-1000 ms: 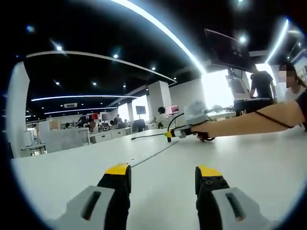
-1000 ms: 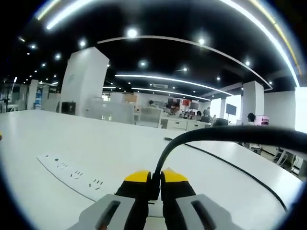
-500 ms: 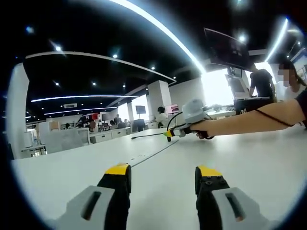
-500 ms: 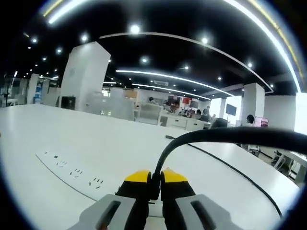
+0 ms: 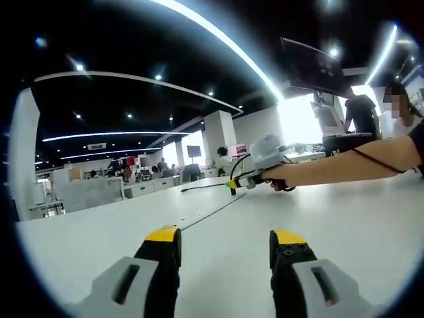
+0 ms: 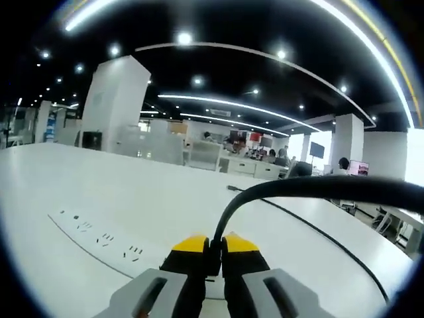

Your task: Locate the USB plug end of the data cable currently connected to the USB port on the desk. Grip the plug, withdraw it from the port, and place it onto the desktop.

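Right gripper [image 6: 215,246] lifted slightly, clamping cable [image 6: 291,189] above desk [image 6: 119,199].

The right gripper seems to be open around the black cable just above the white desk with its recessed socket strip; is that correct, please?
Not quite: the right gripper is shut on the black cable, as the right gripper view shows. The white desk and its recessed socket strip are as you say.
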{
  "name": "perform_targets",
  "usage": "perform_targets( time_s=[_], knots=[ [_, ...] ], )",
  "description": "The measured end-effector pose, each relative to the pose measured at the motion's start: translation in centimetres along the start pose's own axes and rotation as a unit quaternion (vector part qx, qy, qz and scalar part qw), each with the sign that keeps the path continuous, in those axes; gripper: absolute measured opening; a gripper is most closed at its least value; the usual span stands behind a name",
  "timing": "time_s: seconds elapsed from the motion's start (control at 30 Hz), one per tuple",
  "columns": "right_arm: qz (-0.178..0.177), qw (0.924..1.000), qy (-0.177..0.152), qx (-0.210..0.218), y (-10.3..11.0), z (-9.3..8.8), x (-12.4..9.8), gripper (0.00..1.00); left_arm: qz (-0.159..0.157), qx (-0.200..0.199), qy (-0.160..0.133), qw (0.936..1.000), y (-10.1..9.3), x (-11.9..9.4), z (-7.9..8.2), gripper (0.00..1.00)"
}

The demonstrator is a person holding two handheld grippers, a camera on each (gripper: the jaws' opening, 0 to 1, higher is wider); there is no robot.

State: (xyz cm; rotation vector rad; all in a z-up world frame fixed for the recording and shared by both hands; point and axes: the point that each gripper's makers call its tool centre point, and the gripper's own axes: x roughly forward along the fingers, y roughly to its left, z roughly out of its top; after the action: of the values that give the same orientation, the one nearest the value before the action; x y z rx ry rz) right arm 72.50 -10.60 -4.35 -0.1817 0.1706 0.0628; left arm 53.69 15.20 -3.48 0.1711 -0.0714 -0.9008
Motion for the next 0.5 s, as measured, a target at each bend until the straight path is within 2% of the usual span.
perform_targets(
  time_s=[0.17, 0.23, 0.33, 0.43, 0.5],
  knots=[
    [0.017, 0.9985, -0.009, 0.052, -0.27, -0.06, -0.12, 0.10, 0.000, 0.000, 0.000, 1.0000, 0.02, 0.01, -0.01, 0.54],
    [0.014, 0.9986, -0.008, 0.051, -0.38, -0.01, 0.10, 0.10, 0.000, 0.000, 0.000, 1.0000, 0.03, 0.03, -0.01, 0.54],
    [0.004, 0.9997, 0.002, 0.024, -0.06, 0.07, 0.08, 0.10, 0.000, 0.001, 0.000, 1.0000, 0.00, 0.05, -0.03, 0.54],
    [-0.005, 0.9991, 0.015, -0.040, 0.03, 0.18, 0.33, 0.10, 0.000, 0.001, 0.001, 1.0000, -0.05, 0.05, -0.05, 0.54],
    [-0.003, 0.9990, 0.017, -0.041, 0.02, 0.25, 0.47, 0.10, -0.001, 0.002, 0.001, 1.0000, -0.07, 0.05, -0.07, 0.54]
  ],
)
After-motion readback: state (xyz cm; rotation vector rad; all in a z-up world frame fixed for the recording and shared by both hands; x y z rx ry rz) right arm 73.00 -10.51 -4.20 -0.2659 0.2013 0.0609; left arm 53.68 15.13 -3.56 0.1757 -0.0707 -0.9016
